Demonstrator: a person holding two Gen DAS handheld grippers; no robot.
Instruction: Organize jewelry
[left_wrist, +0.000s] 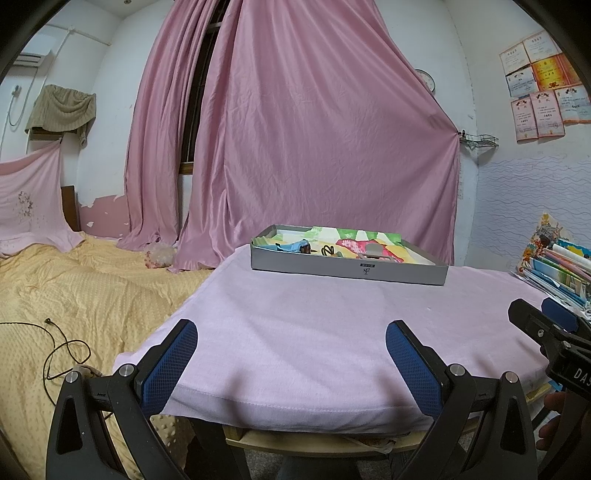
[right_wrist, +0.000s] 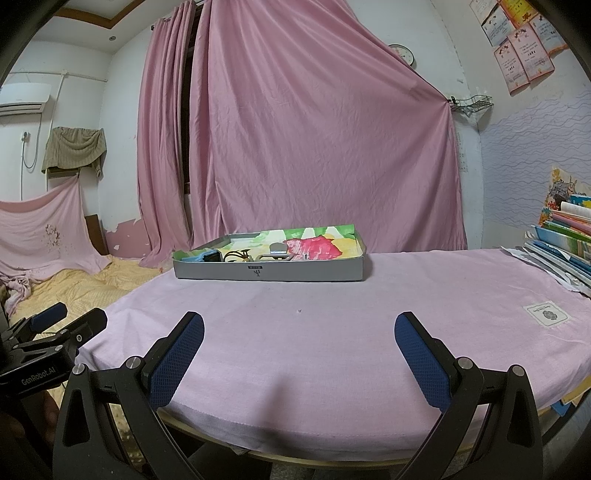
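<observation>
Both the left gripper and right gripper gaped wide, holding nothing. The grey tray of jewelry sat mid-frame on the pink-covered table.

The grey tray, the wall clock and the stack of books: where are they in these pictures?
Grey tray (right_wrist: 314, 271): right wrist view, on its front wall.
Wall clock (right_wrist: 403, 52): right wrist view, on its face.
Stack of books (left_wrist: 561, 269): left wrist view, on the page edges.

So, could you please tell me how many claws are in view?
2: the left claw and the right claw, both open, over the near edge of the table.
</observation>
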